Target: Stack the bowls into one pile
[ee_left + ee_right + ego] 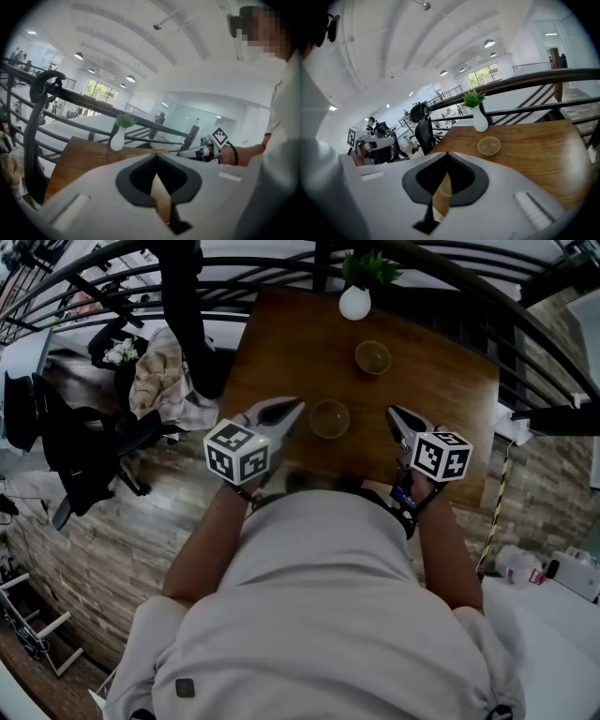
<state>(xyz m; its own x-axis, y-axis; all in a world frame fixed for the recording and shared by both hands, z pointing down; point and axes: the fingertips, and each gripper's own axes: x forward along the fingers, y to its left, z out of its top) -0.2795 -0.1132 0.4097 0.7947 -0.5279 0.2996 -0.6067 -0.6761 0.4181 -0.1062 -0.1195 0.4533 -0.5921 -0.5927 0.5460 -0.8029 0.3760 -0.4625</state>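
The two bowls are apart on the wooden table (450, 390), not yet piled; the near bowl (330, 418) sits toward the table's near edge, between my two grippers; the far bowl (372, 357) stands farther off and a little to the right, near the white vase (355, 302) of green leaves at the far edge; both bowls are upright and look empty.

My left gripper (294, 407) hangs just left of the near bowl, its tip close to the rim, though I cannot tell whether it touches; its tongs are pressed together with nothing in them, only a sliver of tabletop showing through the slit in the left gripper view. My right gripper (394, 412) hangs to the right of that same bowl, apart from it; its tongs are likewise closed and empty; in the right gripper view the far bowl lies well beyond its tip.

A dark railing (534, 77) curves behind the table's far side; a heap of pale cloth (159, 371) lies off to the left, beside the table.
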